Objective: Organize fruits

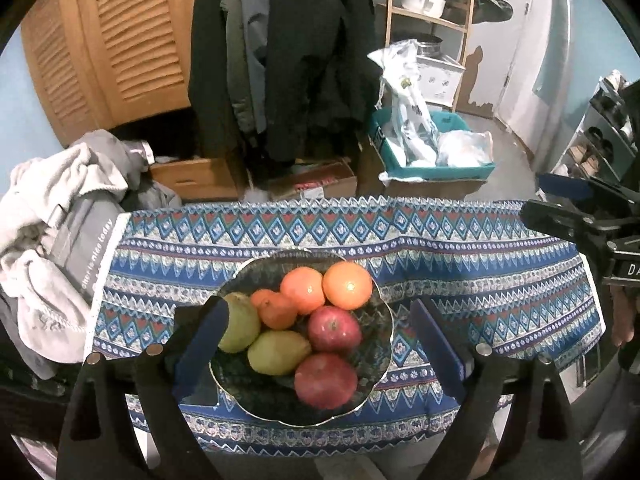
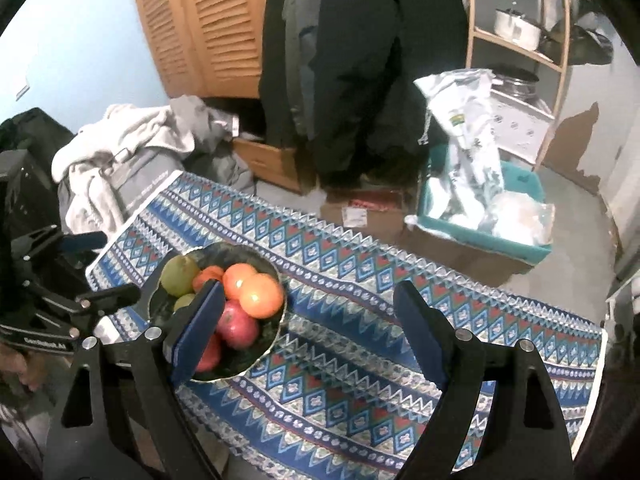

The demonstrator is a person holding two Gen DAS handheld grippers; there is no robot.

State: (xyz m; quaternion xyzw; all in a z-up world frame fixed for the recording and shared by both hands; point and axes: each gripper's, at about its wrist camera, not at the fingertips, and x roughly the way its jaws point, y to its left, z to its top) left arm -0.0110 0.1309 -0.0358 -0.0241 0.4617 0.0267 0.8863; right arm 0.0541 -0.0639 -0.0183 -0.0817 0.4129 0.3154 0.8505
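A dark bowl [image 1: 280, 404] with a pale wavy rim stands on the blue patterned tablecloth [image 1: 480, 280]. It holds two oranges [image 1: 347, 285], a small tangerine [image 1: 276, 310], two green pears [image 1: 278, 352] and two red apples [image 1: 326, 380]. My left gripper [image 1: 316, 308] hovers above the bowl, open, its fingers straddling the fruit with nothing between the pads. My right gripper [image 2: 308, 286] is open over bare cloth, just right of the bowl [image 2: 256, 354]; its left finger hides part of an apple [image 2: 238, 326]. Each gripper also shows at the edge of the other's view.
A heap of grey clothes [image 1: 60, 240] lies at the table's left end. Beyond the far edge are cardboard boxes [image 1: 320, 180], hanging coats [image 1: 304, 60], a teal crate [image 1: 432, 168] with plastic bags, and a wooden shelf [image 1: 432, 12]. A shoe rack [image 1: 600, 140] stands at the right.
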